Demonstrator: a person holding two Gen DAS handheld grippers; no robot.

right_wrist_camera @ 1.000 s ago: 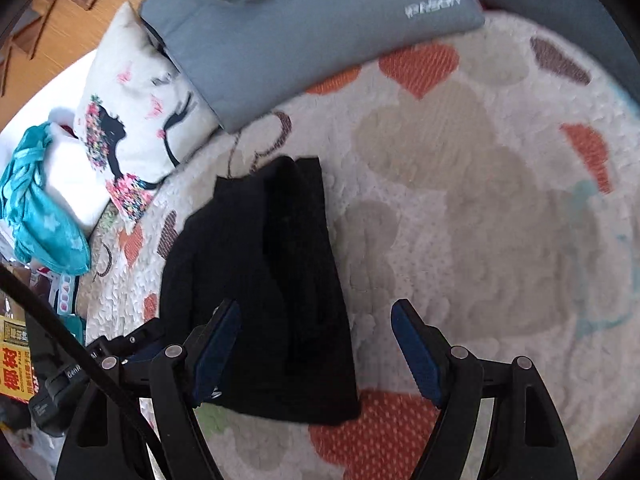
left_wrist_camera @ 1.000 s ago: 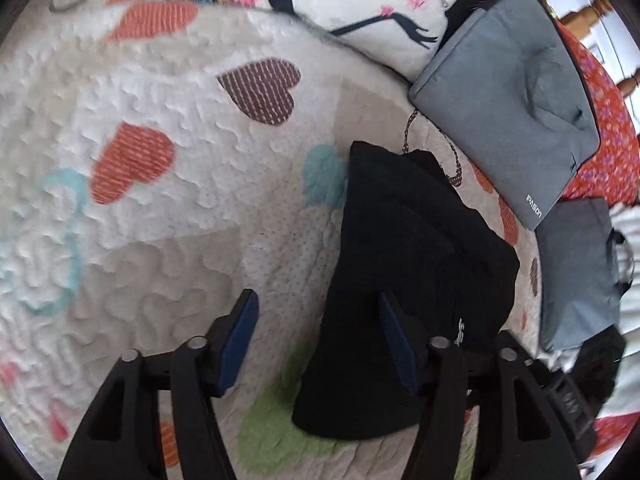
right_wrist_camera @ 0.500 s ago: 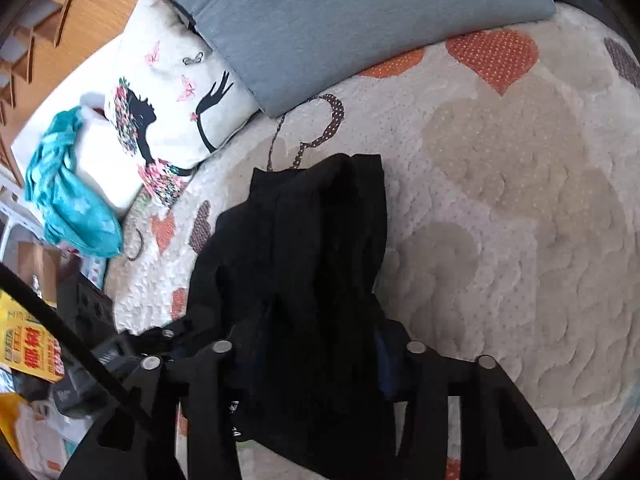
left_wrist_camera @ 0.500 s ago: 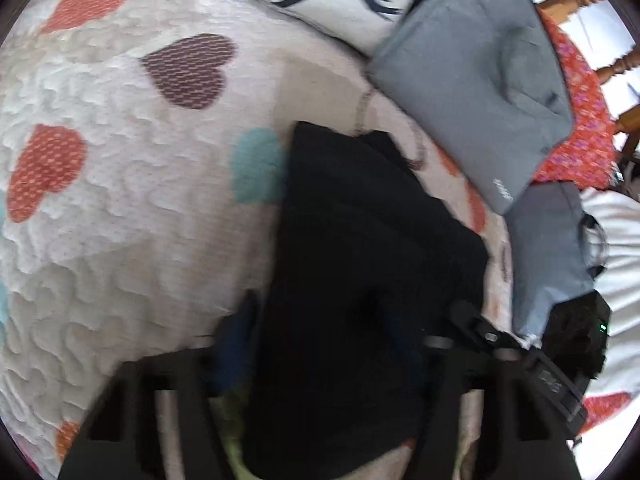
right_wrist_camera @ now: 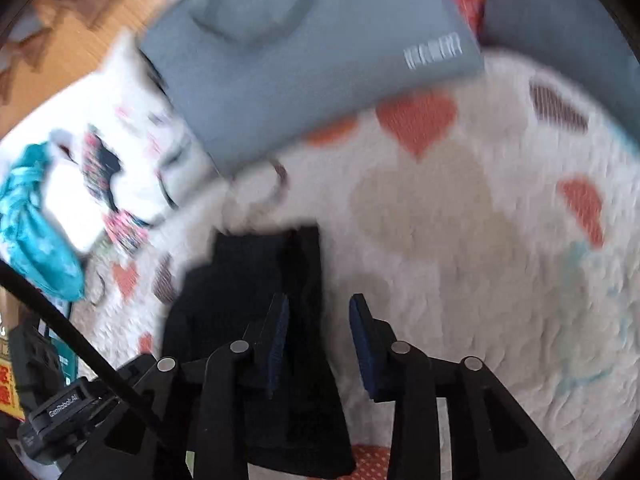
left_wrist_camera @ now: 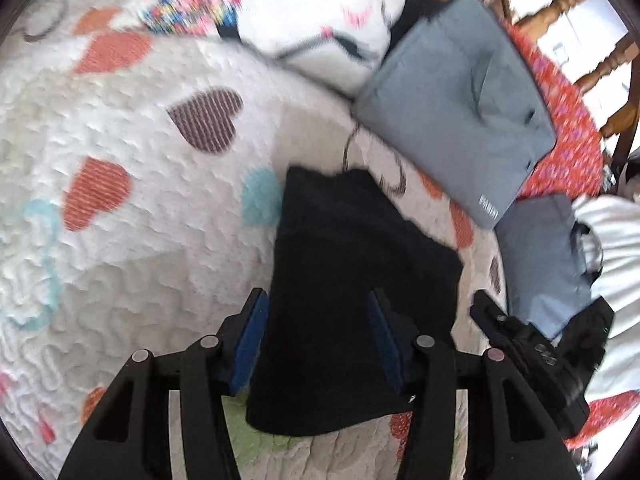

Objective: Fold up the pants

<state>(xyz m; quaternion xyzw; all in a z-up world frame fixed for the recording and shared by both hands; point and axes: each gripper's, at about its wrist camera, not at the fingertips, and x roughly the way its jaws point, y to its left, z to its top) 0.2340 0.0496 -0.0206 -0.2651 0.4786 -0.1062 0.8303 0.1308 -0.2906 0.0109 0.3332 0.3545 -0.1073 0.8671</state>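
the black pants lie folded on the heart-print quilt. the left gripper has just been closing, its pads clamping the pants' near end. the right gripper has also closed, pinching their right edge. a grey bag lies beyond both

Support surface: bed covered by a white quilted bedspread printed with orange, brown and teal hearts. Lying directly on it: black pants, folded, near the middle; a grey laptop sleeve beyond them; a white printed pillow at the far edge; a second grey bag at the side.
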